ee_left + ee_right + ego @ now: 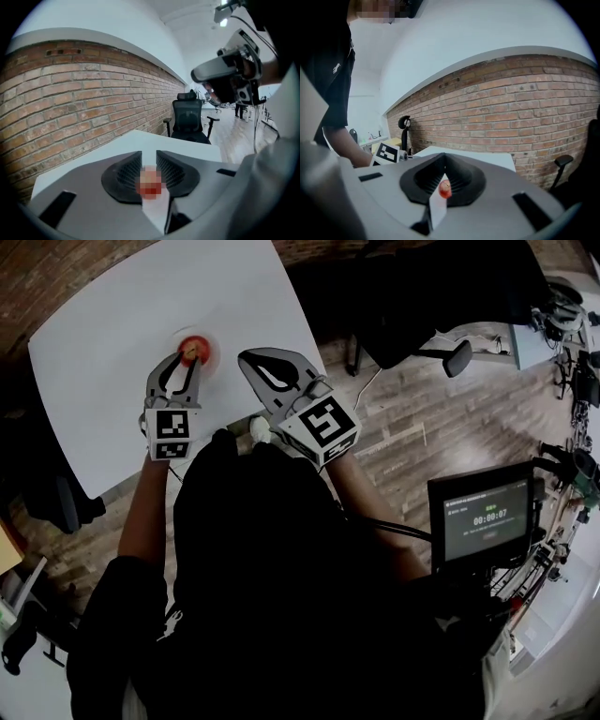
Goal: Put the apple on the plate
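A small red apple [192,350] is at the tips of my left gripper [190,354], over the far part of the white table [112,324]. In the left gripper view the apple [150,183] fills the narrow gap between the two dark pads [123,176], and the left gripper [149,161] is shut on it. A faint pale round outline lies around the apple in the head view; I cannot tell whether that is the plate. My right gripper [248,357] hovers just right of it, its jaws meeting at the tips with nothing held. In the right gripper view, the apple [445,187] shows through the slit below those tips [443,161].
The table's right edge [305,324] drops to a wooden floor. A black office chair [422,343] stands beyond that edge, also in the left gripper view [189,117]. A screen with a timer [483,517] stands at the right. A brick wall [70,108] runs behind the table.
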Demonstrator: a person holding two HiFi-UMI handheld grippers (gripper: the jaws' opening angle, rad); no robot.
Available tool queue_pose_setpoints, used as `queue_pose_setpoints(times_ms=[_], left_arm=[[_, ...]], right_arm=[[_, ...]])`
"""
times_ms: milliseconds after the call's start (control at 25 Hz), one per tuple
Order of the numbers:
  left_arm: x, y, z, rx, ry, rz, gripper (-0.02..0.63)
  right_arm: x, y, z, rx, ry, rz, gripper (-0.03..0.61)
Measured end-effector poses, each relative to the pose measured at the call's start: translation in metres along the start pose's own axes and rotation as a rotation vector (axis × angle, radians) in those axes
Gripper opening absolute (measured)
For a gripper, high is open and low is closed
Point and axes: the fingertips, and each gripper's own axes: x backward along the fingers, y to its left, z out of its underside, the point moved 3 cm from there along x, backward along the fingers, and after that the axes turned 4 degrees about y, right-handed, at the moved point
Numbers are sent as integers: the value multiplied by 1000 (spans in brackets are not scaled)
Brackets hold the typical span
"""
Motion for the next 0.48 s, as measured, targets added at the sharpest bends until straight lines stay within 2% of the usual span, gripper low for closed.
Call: queue_pose_setpoints(times_ms=[120, 200, 360, 480], left_arm=[[28, 2, -17, 29, -44, -49, 35], [48, 8, -25, 55, -69, -92, 10], [87, 18, -27, 116, -97, -156, 8], [113, 22, -23, 129, -107, -198, 8]], right_arm=[[-2, 7, -7, 16, -27, -35, 3], [-4, 12, -13, 27, -49, -64, 3], [-2, 22, -20, 50, -81, -106, 3], [-1, 26, -24, 67, -98, -123, 3]])
